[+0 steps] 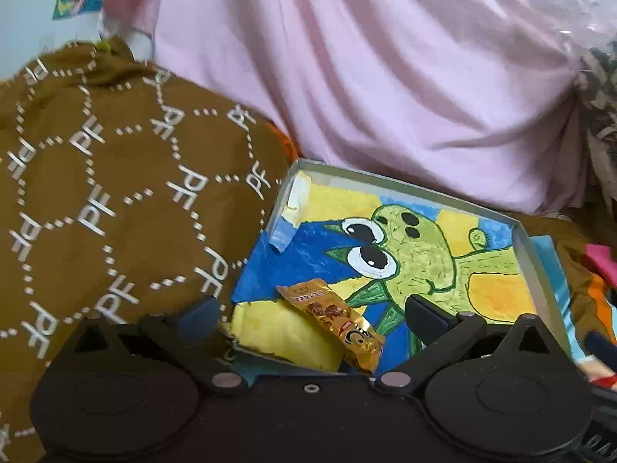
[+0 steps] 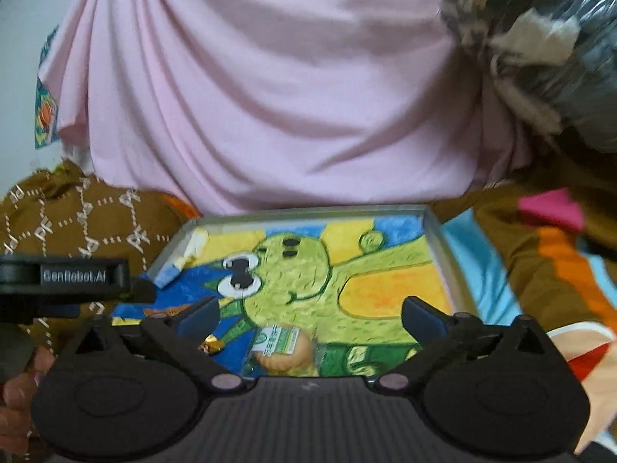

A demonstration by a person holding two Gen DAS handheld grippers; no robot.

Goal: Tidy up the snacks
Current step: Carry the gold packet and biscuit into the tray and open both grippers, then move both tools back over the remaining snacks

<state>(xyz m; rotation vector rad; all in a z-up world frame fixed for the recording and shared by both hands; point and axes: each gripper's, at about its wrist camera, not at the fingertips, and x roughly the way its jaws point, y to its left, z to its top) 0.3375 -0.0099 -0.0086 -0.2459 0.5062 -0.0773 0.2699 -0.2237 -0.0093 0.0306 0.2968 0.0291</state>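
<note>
A shallow grey tray (image 1: 385, 179) with a painted green cartoon creature on its floor lies ahead of both grippers. In the left wrist view a gold snack packet (image 1: 331, 324) lies on the tray floor near its front left corner, between the wide-open fingers of my left gripper (image 1: 312, 308), and no pad touches it. In the right wrist view a biscuit packet with a green and white label (image 2: 279, 343) lies on the tray (image 2: 308, 210) near the front edge. My right gripper (image 2: 308, 310) stands open over it, pads apart from it. The gold packet's end (image 2: 211, 345) shows at its left.
Pink cloth (image 1: 385, 77) hangs behind the tray. Brown patterned fabric (image 1: 115, 193) is heaped on the left. A clear plastic bag with dark contents (image 2: 540, 38) sits at the upper right. Colourful fabric (image 2: 559, 250) lies right of the tray. A hand (image 2: 19, 389) holds the left gripper's body (image 2: 69, 277).
</note>
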